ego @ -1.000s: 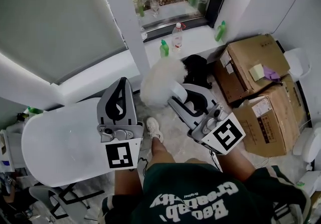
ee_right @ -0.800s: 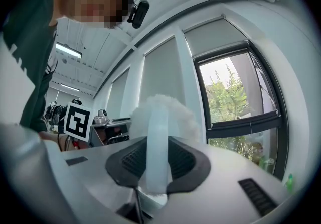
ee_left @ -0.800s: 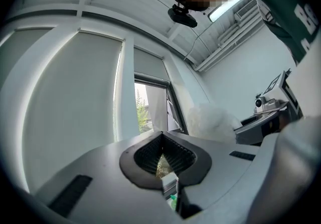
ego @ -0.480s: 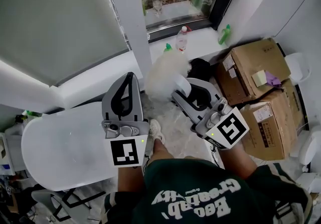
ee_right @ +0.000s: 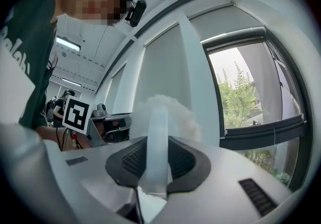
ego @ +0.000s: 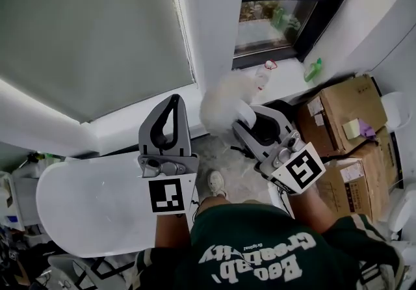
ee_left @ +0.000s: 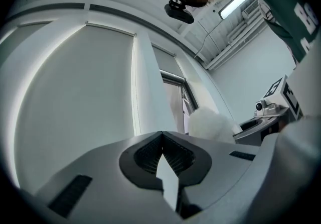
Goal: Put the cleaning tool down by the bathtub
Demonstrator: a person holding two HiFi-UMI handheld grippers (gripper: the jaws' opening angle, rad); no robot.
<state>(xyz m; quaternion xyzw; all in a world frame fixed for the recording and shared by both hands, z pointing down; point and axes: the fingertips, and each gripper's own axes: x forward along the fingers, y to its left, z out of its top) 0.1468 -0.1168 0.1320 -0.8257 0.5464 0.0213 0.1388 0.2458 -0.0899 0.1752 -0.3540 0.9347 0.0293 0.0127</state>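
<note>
The cleaning tool is a fluffy white duster (ego: 223, 101) on a pale handle (ee_right: 159, 142). My right gripper (ego: 244, 118) is shut on that handle, and the fluffy head (ee_right: 168, 112) sticks out past the jaws toward the window pillar. My left gripper (ego: 170, 105) hovers to its left over the far rim of the white bathtub (ego: 84, 204), shut with nothing in it (ee_left: 161, 140). From the left gripper view the duster (ee_left: 210, 125) shows off to the right.
Cardboard boxes (ego: 341, 110) are stacked at the right. A green bottle (ego: 313, 69) and a clear bottle (ego: 265, 73) stand on the window sill. A black object (ego: 266, 127) lies on the floor under the right gripper. The person's shoe (ego: 216, 183) is between tub and boxes.
The head view has swung upward, with more blind and window showing. Both grippers and the duster now lie higher against the pillar. The grip on the handle is unchanged.
</note>
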